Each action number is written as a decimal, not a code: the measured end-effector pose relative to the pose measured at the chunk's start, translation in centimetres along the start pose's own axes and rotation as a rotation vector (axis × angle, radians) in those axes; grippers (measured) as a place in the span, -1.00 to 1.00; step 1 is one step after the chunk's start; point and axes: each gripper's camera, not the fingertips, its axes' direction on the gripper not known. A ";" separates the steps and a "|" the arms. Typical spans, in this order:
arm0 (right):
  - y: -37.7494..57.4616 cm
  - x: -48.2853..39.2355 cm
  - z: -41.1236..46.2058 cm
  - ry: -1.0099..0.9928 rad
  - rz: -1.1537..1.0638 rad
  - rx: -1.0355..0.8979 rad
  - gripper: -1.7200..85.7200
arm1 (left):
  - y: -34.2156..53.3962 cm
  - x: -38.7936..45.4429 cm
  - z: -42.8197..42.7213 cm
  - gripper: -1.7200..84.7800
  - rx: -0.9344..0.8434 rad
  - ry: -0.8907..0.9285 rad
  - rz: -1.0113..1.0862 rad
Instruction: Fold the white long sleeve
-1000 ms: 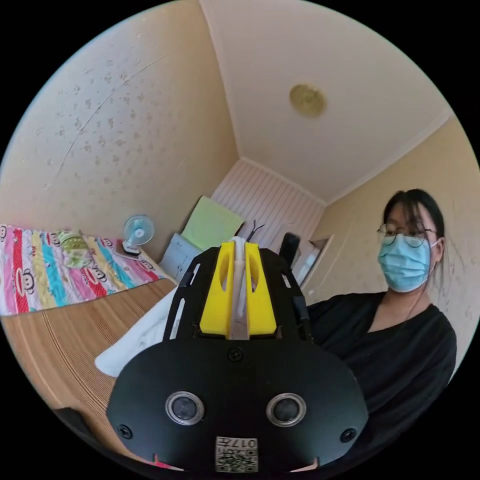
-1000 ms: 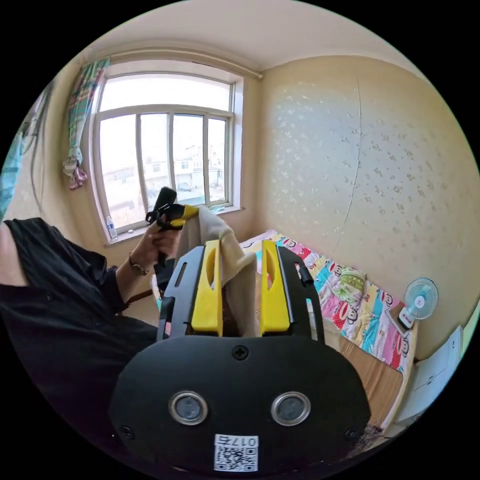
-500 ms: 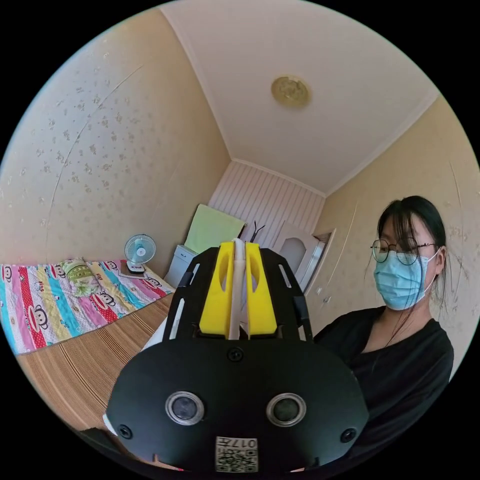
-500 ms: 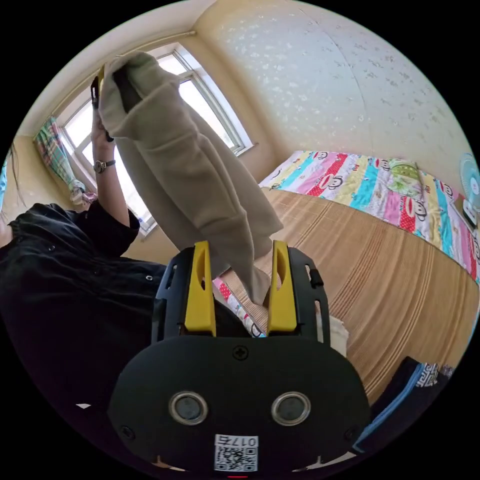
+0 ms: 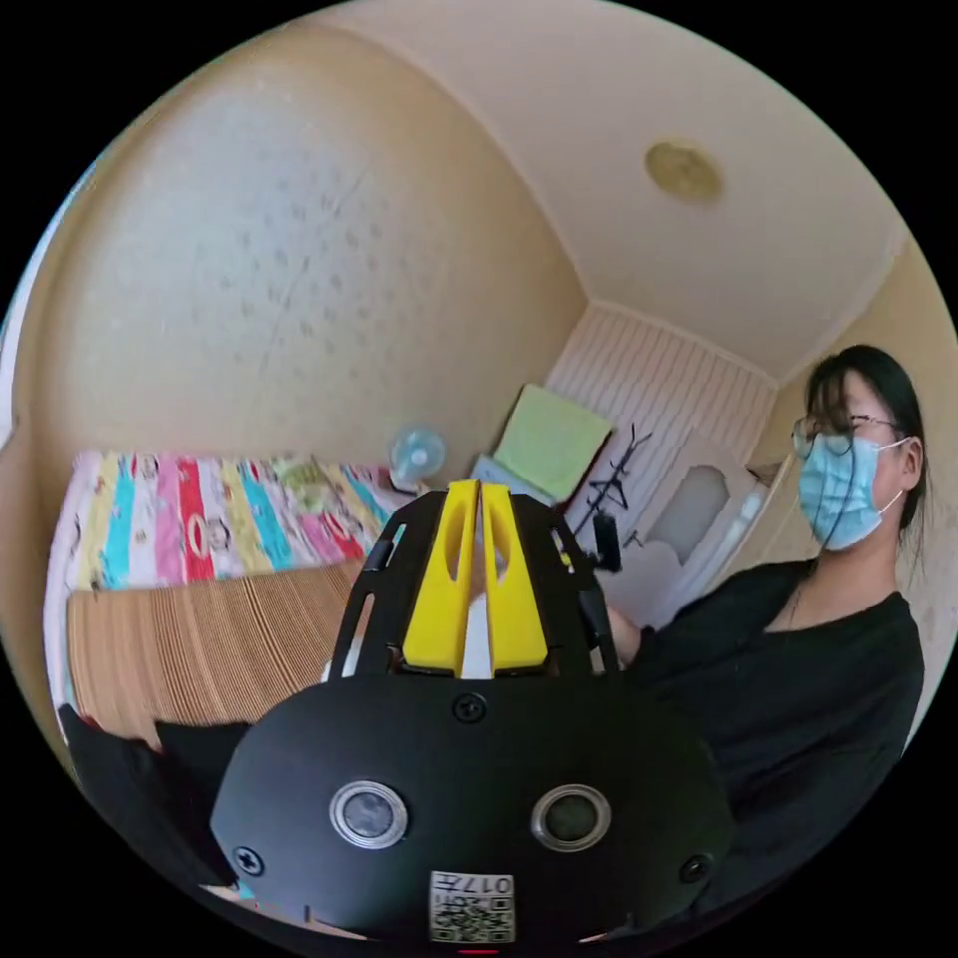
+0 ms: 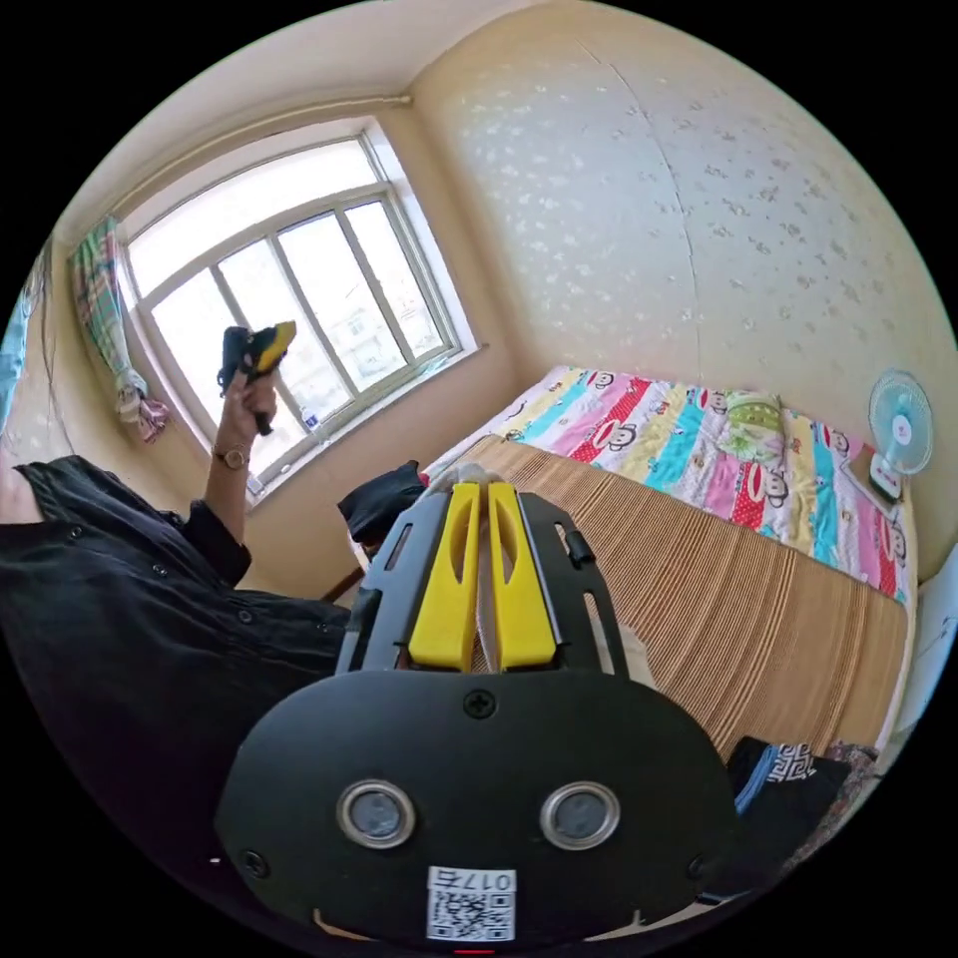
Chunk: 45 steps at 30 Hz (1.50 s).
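Both tools, left (image 5: pixel 477 499) and right (image 6: pixel 477 499), have jaws together above the bed (image 6: pixel 699 599).

the left gripper (image 5: pixel 478 489) is sitting w/ its yellow jaws pressed together at the tips. in the right gripper view it's being held high in the person's raised hand (image 6: pixel 246 396), forearm upright, wrist bent a bit. the right gripper (image 6: pixel 477 491) is sitting lower, jaws drawn nearly together; something pale is showing betw. them, prob. pinched, but that's hard to confirm. the person's torso is leaning in beside both grippers.
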 end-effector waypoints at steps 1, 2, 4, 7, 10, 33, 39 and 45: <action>-0.6 -0.9 -0.2 0.033 -0.022 0.000 -0.92 | 1.6 -1.0 2.1 -0.93 -0.074 0.027 -0.043; -1.7 -2.7 -0.9 0.081 -0.077 0.016 -0.92 | 3.2 -1.7 4.2 -0.90 -0.142 0.051 -0.084; -3.2 -4.9 -3.1 0.105 -0.141 0.072 -0.92 | 5.1 -2.3 7.0 -0.86 -0.235 0.066 -0.119; -5.4 -7.2 -8.6 0.140 -0.188 0.201 -0.93 | 6.8 -1.9 11.8 -0.77 -0.400 0.069 -0.116; -7.2 -9.8 -14.6 0.180 -0.264 0.302 -0.93 | 6.9 -1.3 15.5 -0.65 -0.508 0.085 -0.097; -20.2 -9.7 -33.1 0.051 -0.226 0.691 -0.92 | -11.0 9.5 13.8 -0.93 -0.089 0.140 0.294; -23.2 -2.3 -35.6 0.044 -0.081 0.582 -0.91 | -18.7 6.7 2.5 -0.97 0.198 0.181 0.146; -39.6 16.9 -21.3 0.195 0.253 0.003 -0.89 | -36.2 -4.3 8.7 -0.95 -0.089 -0.070 -0.100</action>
